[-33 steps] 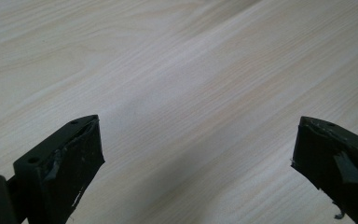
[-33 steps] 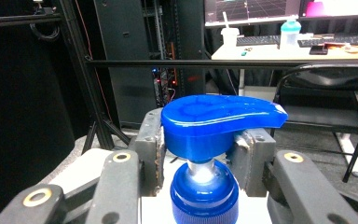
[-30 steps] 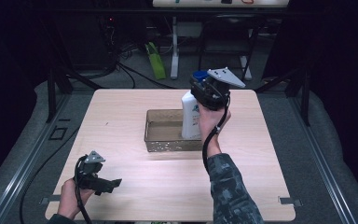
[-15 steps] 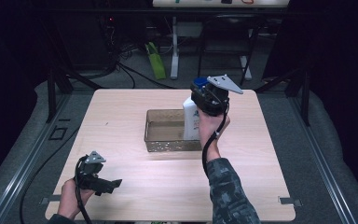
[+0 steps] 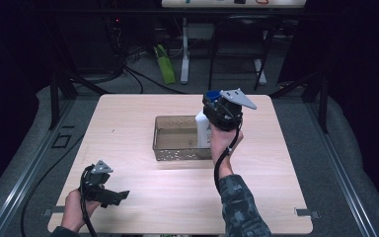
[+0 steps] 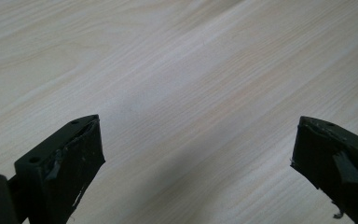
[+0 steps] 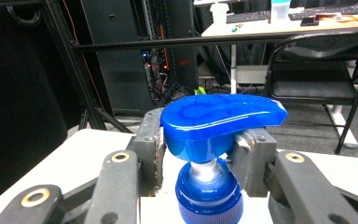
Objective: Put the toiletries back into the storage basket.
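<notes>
My right gripper (image 5: 216,114) is shut on a white pump bottle (image 5: 203,129) just under its blue pump head (image 7: 214,122), and holds it upright. The bottle's lower part stands inside the right end of a clear rectangular tray (image 5: 177,154) at the table's middle. Whether its base touches the tray floor is hidden. In the right gripper view the grey pads (image 7: 150,140) press on the bottle from both sides. Near the front left corner of the table, my left gripper (image 5: 114,196) is held low and open. Bare wood shows between its jaws in the left gripper view (image 6: 198,154).
The pale wooden table (image 5: 143,143) has bare room left of the tray and along its front. Beyond its far edge stand black frame legs (image 5: 59,94), a white desk leg (image 5: 184,49) and a green object (image 5: 165,64) on the floor.
The right gripper has sunk with the bottle, which now sits lower in the tray's right end. The left gripper has stayed where it was.
</notes>
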`<act>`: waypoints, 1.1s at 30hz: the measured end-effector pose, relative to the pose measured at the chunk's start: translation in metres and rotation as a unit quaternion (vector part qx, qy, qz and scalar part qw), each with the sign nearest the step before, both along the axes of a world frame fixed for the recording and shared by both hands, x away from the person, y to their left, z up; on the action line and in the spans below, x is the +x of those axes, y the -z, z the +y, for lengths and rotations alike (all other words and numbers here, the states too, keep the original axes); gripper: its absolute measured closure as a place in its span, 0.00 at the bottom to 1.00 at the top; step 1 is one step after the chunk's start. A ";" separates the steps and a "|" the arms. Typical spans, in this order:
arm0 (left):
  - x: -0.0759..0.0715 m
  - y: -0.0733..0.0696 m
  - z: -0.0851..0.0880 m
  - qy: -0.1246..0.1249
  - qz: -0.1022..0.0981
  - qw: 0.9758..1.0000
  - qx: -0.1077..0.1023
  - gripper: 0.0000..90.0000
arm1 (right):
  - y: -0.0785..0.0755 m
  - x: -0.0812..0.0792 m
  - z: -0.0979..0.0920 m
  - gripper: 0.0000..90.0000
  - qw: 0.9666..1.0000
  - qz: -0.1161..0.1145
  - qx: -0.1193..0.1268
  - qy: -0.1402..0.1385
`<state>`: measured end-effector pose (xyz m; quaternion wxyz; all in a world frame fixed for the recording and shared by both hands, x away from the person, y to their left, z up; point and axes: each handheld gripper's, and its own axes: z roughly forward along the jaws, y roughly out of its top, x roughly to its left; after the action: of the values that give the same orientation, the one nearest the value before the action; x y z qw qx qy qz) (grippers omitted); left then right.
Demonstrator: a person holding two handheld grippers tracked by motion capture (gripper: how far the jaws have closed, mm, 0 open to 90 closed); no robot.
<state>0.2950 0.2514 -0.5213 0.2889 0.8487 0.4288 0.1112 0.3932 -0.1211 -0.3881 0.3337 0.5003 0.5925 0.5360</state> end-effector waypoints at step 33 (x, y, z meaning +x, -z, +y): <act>0.000 0.001 -0.001 0.001 0.005 1.000 0.005 0.02 | 0.009 -0.008 -0.020 0.63 1.000 0.024 -0.005 -0.009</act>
<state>0.2947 0.2504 -0.5225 0.2822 0.8512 0.4289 0.1087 0.3855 -0.1407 -0.3971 0.3172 0.5060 0.6076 0.5236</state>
